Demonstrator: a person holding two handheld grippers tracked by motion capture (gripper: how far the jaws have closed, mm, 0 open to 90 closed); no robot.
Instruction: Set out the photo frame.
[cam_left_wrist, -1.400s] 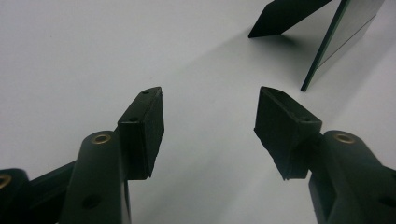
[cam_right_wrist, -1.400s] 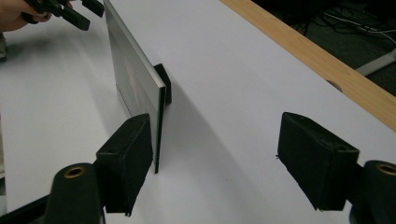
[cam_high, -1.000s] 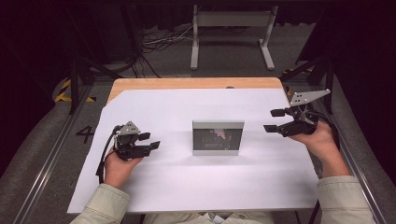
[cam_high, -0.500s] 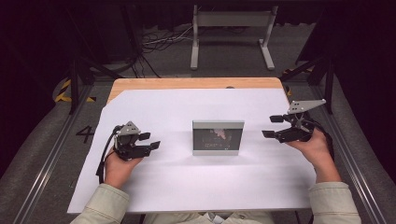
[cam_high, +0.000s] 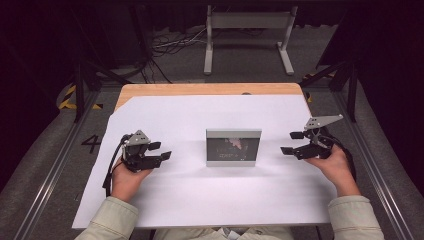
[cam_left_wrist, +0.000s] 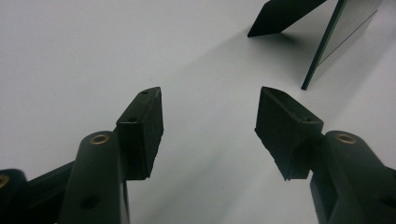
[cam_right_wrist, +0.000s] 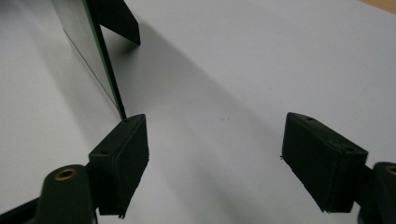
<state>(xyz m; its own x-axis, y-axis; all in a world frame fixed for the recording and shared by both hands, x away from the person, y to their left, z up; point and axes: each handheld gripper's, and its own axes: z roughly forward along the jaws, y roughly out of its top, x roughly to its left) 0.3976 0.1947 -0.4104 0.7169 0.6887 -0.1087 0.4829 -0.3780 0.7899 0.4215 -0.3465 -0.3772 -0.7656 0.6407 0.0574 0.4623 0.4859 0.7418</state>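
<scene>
Picture frame (cam_high: 233, 147) upright mid-surface; left gripper (cam_high: 161, 152) and right gripper (cam_high: 293, 143) wide open, empty (flanking it) — approach edges squarely, avoid tipping

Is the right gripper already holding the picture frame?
No. In the high view the right gripper sits apart from the picture frame, its fingers spread with nothing between them.

Dark room, grey floor (cam_high: 45, 165), metal stand (cam_high: 248, 35)
</scene>
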